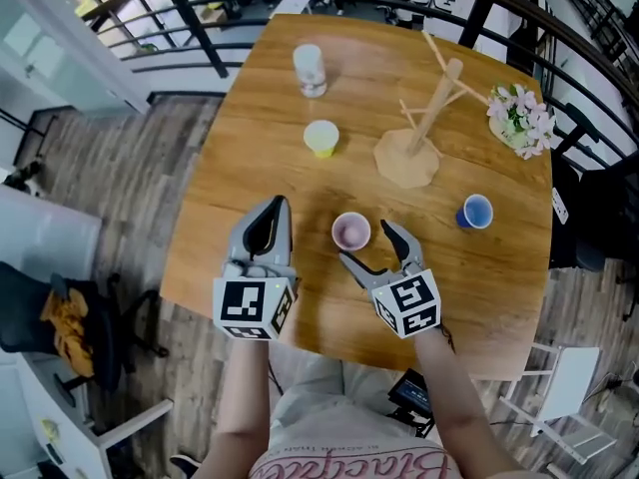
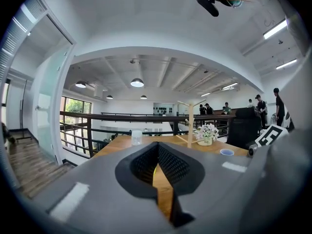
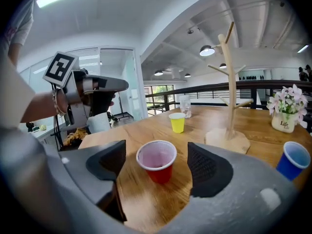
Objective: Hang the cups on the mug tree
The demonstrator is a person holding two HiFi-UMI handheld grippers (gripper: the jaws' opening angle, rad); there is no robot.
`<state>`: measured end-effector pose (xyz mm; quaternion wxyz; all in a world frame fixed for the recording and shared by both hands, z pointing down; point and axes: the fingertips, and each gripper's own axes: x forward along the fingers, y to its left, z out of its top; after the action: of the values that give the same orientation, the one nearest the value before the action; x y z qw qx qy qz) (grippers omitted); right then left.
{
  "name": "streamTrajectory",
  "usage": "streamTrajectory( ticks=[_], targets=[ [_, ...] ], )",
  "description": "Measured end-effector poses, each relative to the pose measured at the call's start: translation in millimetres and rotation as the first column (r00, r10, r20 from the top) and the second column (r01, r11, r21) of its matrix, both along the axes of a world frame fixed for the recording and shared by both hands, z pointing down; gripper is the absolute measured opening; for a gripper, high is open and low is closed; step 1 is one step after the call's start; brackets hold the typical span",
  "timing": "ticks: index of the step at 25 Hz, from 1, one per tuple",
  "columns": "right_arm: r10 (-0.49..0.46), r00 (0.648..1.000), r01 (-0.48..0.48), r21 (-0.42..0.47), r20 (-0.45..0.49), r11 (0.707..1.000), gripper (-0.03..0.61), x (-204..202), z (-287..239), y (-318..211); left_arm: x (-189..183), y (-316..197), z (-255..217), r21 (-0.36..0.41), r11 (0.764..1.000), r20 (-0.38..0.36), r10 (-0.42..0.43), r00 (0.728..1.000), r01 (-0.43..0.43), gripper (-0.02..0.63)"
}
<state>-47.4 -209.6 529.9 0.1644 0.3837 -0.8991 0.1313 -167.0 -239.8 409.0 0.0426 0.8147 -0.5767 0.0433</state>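
A red cup [image 1: 350, 232] [image 3: 157, 161] stands upright on the wooden table [image 1: 250, 168], just ahead of my right gripper [image 1: 369, 243] [image 3: 156, 167], whose jaws are open on either side of it without touching. My left gripper [image 1: 272, 218] [image 2: 156, 167] is shut and empty, left of the red cup. The wooden mug tree [image 1: 424, 118] [image 3: 228, 101] [image 2: 190, 126] stands bare at the far right. A yellow cup [image 1: 320, 139] [image 3: 177, 122], a clear cup [image 1: 310, 69] [image 3: 185, 106] [image 2: 136, 137] and a blue cup [image 1: 475, 212] [image 3: 294, 161] [image 2: 226, 152] stand on the table.
A small pot of pink and white flowers [image 1: 521, 118] [image 3: 287, 108] [image 2: 205, 133] sits at the table's right edge beyond the tree. A dark railing [image 1: 300, 8] runs behind the table. A black chair [image 1: 40, 317] is on the floor at left.
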Motion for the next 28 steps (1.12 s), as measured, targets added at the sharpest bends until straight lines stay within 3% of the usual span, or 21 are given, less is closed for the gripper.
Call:
streamTrajectory(
  ticks=[9, 17, 20, 28],
  targets=[
    [0.052, 0.995, -0.057, -0.054, -0.087, 0.997, 0.397, -9, 61, -4, -11, -9, 31, -0.051, 0.998, -0.033, 0.021, 0.999, -0.022, 0.014],
    [0.125, 0.983, -0.133, -0.048, -0.133, 0.99, 0.373, -11, 78, -20, -15, -11, 29, -0.045, 0.998, -0.042, 0.043, 0.998, -0.045, 0.014],
    [0.144, 0.978, -0.151, -0.036, -0.152, 0.988, 0.272, -6, 76, -22, -15, -12, 22, -0.032, 0.998, -0.05, 0.044, 0.998, -0.046, 0.014],
    [0.169, 0.976, -0.165, 0.04, -0.136, 0.985, 0.262, 6, 28, -31, -12, -12, -7, 0.017, 0.999, -0.07, 0.049, 0.996, -0.048, 0.014]
  ],
)
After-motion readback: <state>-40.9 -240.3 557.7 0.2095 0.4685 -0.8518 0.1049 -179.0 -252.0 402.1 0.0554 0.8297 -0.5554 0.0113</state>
